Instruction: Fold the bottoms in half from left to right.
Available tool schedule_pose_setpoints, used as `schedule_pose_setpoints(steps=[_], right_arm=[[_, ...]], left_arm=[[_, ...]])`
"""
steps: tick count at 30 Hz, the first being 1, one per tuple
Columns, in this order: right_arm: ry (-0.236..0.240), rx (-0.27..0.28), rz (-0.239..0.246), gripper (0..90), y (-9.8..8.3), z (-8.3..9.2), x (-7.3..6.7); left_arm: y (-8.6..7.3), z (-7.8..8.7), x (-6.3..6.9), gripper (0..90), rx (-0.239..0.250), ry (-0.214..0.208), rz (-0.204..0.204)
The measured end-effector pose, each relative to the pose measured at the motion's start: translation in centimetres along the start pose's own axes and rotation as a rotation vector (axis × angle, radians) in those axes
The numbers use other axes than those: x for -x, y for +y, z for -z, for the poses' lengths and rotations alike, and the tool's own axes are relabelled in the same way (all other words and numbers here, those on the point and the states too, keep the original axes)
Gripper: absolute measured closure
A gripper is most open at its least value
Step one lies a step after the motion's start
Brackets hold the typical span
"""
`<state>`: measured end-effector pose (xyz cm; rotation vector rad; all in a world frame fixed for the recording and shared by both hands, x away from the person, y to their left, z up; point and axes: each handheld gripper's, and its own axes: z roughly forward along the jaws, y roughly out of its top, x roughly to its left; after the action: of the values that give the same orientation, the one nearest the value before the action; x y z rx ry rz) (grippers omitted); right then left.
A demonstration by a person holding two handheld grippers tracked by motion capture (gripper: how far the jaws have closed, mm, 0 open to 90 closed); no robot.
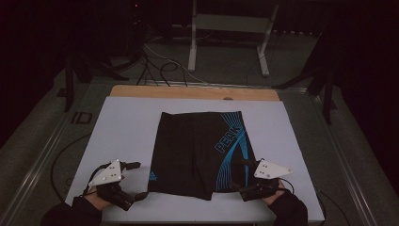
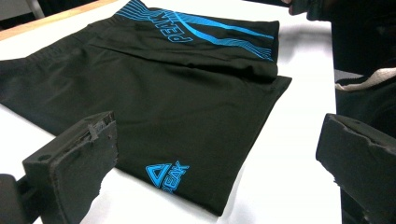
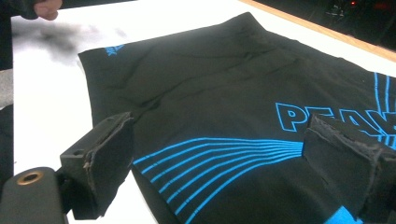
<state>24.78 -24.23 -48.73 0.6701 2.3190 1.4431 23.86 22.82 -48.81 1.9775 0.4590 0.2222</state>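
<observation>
Shorts lie flat mid-table, unfolded, nothing gripped yet; my left gripper spread off their near-left corner; right gripper spread over near-right hem; folding all ahead, I judge.

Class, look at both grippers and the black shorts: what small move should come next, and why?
Probably ease the right gripper down onto the near leg hem of the shorts and close. Its jaws stand open over the cloth, gripping nothing, while the left gripper, also open, waits beside the shorts.

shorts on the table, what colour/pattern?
The shorts are black with curved blue stripes and blue outlined PEAK lettering down one side. Clearest in the right gripper view.
</observation>
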Motion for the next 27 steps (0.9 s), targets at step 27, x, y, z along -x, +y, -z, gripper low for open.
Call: schedule_pose_setpoints(steps=[27], right_arm=[[-0.004, -0.014, -0.006, 9.6, 1.0, -0.2, -0.7]], left_arm=[[1.1, -0.8, 0.6, 0.1, -0.012, -0.035, -0.021]])
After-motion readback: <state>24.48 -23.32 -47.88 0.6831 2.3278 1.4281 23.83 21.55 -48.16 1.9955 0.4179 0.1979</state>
